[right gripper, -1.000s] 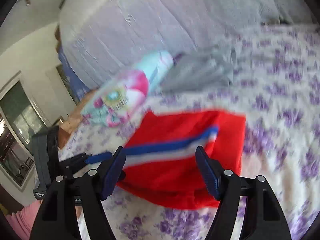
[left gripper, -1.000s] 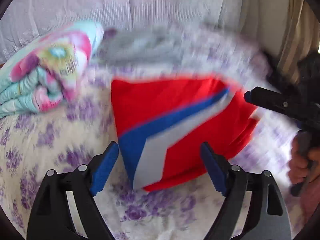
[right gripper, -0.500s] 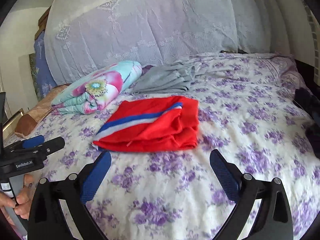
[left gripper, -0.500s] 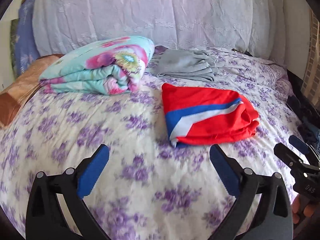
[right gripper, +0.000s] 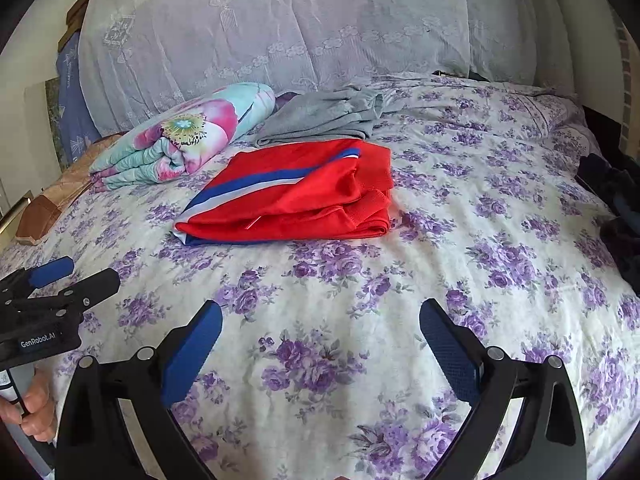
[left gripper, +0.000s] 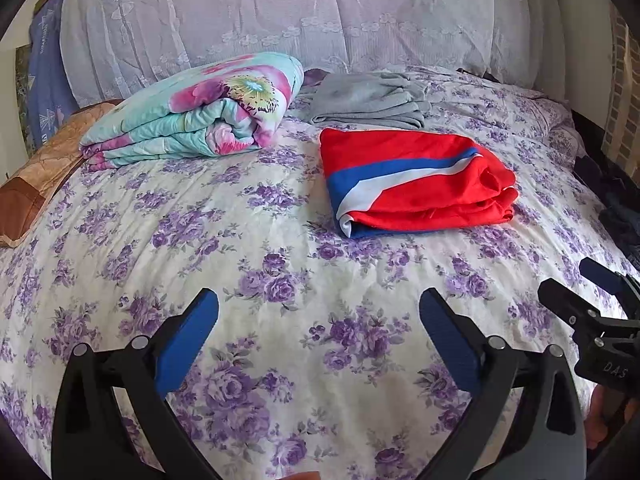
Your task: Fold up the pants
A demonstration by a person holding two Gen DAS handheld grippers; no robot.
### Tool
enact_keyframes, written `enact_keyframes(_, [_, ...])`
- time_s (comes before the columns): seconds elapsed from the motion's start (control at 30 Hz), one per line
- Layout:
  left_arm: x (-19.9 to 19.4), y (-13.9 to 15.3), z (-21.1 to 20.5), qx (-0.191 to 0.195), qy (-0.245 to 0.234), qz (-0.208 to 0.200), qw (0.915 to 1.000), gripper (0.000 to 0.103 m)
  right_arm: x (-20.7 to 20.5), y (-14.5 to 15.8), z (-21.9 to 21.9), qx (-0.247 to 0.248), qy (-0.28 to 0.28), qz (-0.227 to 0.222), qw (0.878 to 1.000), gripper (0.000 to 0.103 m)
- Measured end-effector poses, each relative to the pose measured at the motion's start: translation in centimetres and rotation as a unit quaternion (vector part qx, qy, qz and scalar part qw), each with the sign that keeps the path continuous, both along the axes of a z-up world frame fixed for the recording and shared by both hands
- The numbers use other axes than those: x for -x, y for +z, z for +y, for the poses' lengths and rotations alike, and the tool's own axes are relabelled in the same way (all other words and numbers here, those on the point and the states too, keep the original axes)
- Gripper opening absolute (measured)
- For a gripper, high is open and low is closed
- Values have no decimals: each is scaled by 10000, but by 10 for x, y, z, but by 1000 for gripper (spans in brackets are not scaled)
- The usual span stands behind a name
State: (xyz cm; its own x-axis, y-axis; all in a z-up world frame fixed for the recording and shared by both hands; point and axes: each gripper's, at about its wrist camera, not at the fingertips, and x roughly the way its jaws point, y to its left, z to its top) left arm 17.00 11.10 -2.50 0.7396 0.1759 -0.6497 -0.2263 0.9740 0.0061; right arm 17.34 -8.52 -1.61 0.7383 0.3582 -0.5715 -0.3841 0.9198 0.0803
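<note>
Both grippers have pulled back from the pants since a second ago, now low in frame and well apart from them; pants lie folded, red with blue-white stripe, centre-right of the left view, centre of the right view, on the floral bedsheet; left gripper fingers wide, holding nothing; right gripper same; grey garment just behind pants; folded quilt upper left.
</note>
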Motion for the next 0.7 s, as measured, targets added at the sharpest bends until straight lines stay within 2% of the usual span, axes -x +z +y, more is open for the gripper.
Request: enact_keyframes(0.7, [9, -1, -7, -58, -61, -71, 9999, 98, 0, 0, -2, 55, -64, -30, 10000, 100])
